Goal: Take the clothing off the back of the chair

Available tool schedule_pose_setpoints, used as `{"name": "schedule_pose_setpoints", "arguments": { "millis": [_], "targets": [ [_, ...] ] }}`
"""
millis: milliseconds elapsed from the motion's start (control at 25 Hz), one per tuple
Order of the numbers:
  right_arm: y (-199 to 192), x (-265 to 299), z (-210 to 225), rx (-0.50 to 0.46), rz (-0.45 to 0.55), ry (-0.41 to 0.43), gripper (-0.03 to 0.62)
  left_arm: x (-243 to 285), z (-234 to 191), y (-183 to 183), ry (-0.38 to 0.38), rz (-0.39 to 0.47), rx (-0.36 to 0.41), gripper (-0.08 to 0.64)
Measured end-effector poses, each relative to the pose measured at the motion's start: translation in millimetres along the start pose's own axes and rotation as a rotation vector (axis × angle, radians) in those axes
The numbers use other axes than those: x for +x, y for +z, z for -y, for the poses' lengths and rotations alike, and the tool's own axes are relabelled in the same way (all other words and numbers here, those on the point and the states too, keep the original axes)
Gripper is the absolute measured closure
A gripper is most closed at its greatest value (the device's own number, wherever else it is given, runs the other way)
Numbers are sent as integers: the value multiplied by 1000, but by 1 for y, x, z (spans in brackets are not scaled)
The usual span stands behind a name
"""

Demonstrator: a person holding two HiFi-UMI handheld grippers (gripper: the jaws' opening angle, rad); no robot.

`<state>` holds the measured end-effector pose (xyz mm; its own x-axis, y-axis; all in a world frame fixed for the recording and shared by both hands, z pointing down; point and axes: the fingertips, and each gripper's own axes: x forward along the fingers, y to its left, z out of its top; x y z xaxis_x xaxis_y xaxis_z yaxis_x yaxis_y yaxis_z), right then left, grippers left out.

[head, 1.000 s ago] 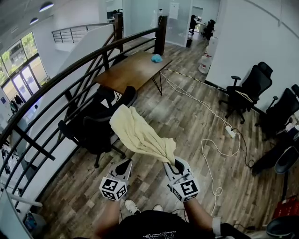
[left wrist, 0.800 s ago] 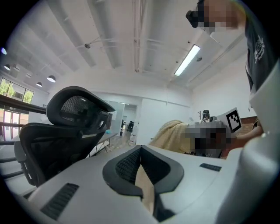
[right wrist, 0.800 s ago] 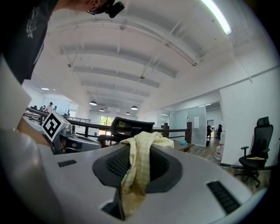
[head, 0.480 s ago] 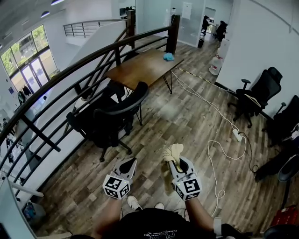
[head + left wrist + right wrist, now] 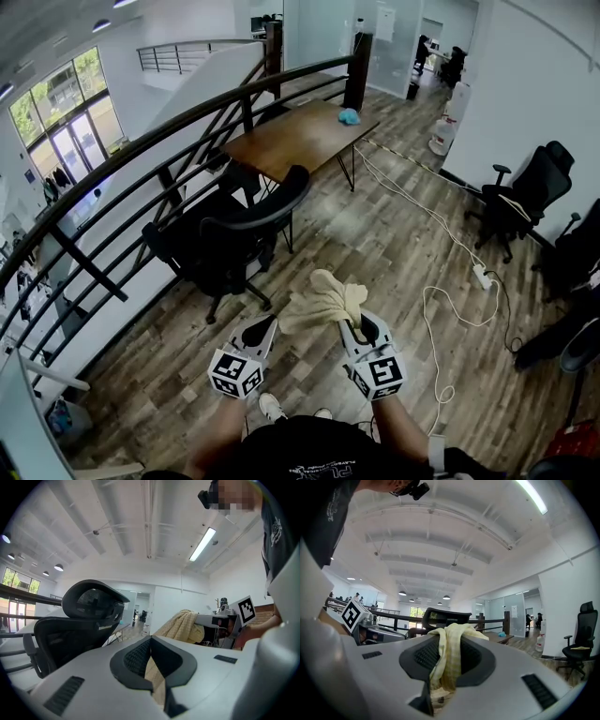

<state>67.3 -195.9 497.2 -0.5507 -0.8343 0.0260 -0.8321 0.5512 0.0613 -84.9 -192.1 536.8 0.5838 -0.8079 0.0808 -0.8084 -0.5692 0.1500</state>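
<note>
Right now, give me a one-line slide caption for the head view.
Pale yellow garment bunched in the right hand-held gripper, clear of the black office chair.

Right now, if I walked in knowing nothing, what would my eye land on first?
Probably the pale yellow cloth, bunched low in the middle of the head view. It is clamped in the right gripper, and one end runs into the jaws of the left gripper. Just beyond stands a black office chair with a bare back, beside the dark curved railing.
</note>
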Motion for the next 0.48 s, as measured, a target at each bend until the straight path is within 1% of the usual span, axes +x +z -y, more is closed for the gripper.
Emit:
{"name": "schedule_pose_setpoints", "arguments": {
  "millis": [240,480],
  "targets": [
    [-3,6,-5,-1,-12,12,506,-1,-4,1,4,3,1,549],
    [3,4,4,10,20,-29,506,0,-3,0,4,0,1,549]
  ]
}}
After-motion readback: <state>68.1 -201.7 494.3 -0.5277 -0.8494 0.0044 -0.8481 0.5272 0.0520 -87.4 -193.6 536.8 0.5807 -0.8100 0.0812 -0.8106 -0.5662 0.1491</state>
